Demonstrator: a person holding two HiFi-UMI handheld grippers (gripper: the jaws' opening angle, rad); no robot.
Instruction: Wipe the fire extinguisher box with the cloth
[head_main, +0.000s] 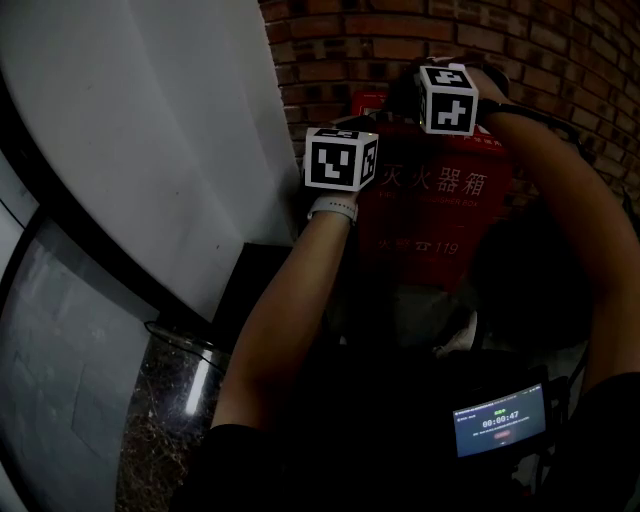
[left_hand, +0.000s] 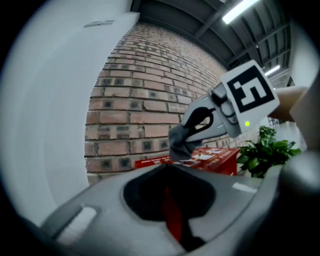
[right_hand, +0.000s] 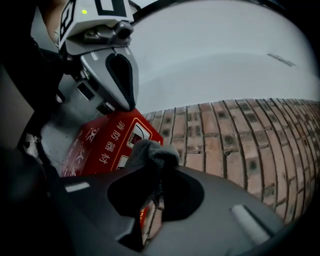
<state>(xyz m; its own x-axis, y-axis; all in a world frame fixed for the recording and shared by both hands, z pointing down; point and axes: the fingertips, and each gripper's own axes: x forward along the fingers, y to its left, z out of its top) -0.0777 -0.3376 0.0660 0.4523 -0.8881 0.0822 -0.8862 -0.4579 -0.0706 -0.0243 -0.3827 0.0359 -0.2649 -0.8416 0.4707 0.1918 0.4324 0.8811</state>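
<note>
Grey cloth in right gripper

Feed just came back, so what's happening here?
A person is working at the red fire extinguisher box against the brick wall. The right hand-held gripper is shut on the grey cloth over the box's top; contact is unclear. The left hand-held gripper is shut, empty, close beside it.

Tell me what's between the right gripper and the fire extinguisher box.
The bunched grey cloth, pinched in the right gripper, lies before the fire extinguisher box, seen in the right gripper view.
</note>
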